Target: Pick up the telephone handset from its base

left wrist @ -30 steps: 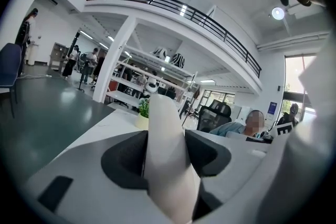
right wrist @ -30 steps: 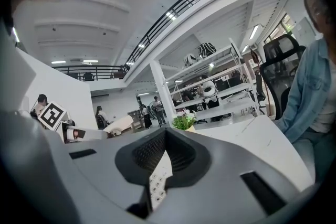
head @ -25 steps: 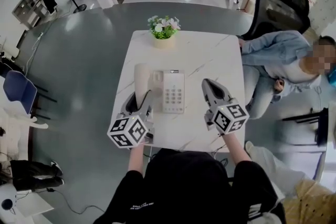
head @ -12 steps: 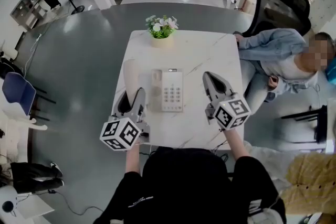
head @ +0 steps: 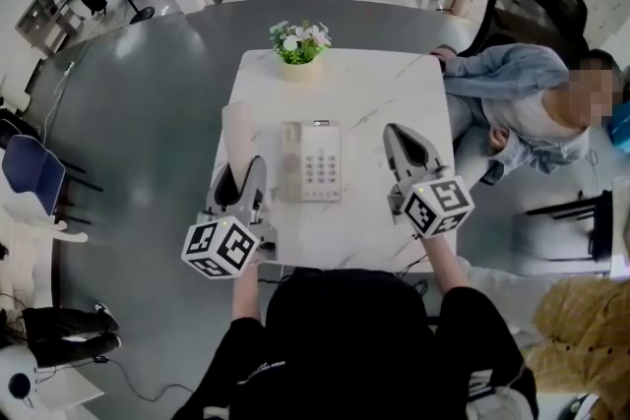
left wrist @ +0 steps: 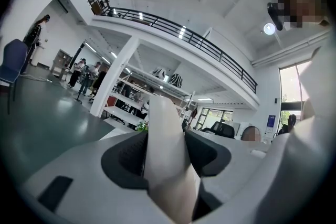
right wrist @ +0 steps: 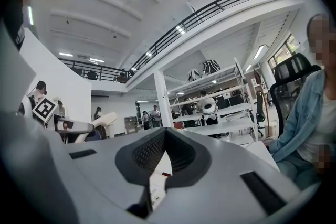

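Note:
The cream telephone handset [head: 236, 128] is off its base and sticks out ahead of my left gripper [head: 243, 167], which is shut on its middle. In the left gripper view the handset [left wrist: 167, 165] fills the gap between both dark pads. The white keypad base [head: 313, 162] lies on the marble table [head: 384, 93], to the right of the handset, its cradle side bare. My right gripper [head: 397, 135] hovers to the right of the base, its jaws shut with nothing between them. The right gripper view shows its own closed tips [right wrist: 165, 134] and, far left, the held handset [right wrist: 102, 122].
A pot of flowers [head: 298, 44] stands at the table's far edge. A person in a denim jacket [head: 522, 113] sits close to the table's right side, with a black office chair [head: 536, 10] behind. A blue chair [head: 30, 174] stands on the floor at left.
My left gripper has carried the handset left, away from the base, and upward. The right gripper has risen a little beside the base.

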The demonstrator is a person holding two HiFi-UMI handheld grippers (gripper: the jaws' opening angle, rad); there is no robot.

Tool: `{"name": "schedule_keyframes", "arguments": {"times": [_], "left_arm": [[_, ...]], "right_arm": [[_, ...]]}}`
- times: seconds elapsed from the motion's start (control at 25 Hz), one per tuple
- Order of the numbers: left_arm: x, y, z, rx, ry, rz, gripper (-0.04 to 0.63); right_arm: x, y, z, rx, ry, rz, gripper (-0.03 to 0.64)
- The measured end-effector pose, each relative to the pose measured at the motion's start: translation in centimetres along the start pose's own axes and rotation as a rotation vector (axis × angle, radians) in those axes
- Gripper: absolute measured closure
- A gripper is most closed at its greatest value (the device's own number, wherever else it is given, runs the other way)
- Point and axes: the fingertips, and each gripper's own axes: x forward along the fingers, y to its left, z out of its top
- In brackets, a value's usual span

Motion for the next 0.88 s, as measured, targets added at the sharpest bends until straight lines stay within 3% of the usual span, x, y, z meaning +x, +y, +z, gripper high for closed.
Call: {"name": "schedule_keyframes", "arguments": {"times": [0.88], "left_arm": [[-0.4,-0.7,0.0,-0.003,0.002,0.002,0.383]], "right_arm": [[-1.2,0.0,1.0,-0.036,-0.018,-0.032,0.627]]}}
